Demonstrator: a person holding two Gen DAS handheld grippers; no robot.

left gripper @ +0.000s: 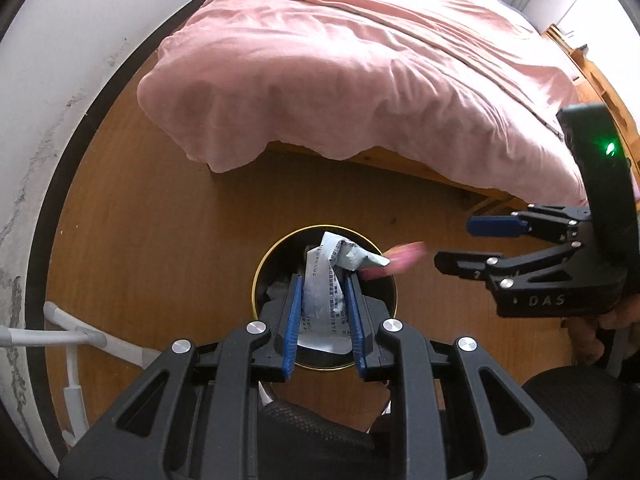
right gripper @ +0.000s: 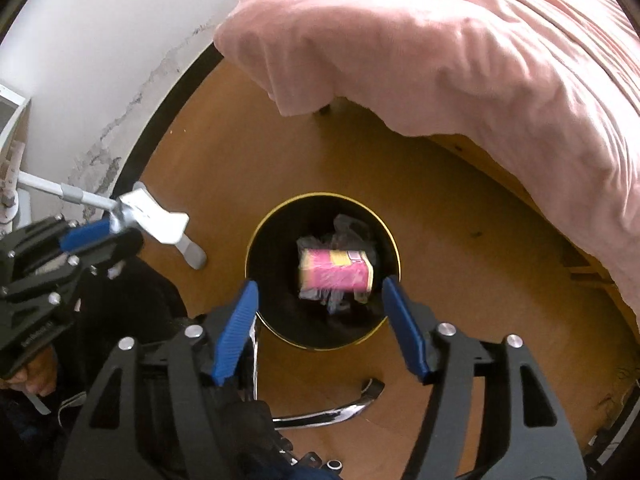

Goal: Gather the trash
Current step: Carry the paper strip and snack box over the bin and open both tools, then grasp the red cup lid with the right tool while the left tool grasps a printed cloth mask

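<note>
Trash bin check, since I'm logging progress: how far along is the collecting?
Done: crumpled dark scraps already lie in the black bin. In hand: the right tongs stand open, and the pink packet, blurred, is clear of their pads above the bin mouth. The left tongs are shut on a printed grey wrapper above the bin. Left: letting that wrapper go. No other trash shows on the floor.

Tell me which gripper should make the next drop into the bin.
Left. The left gripper is shut on a printed wrapper right over the black bin. The right gripper is open, its pink packet blurred over the bin.
</note>
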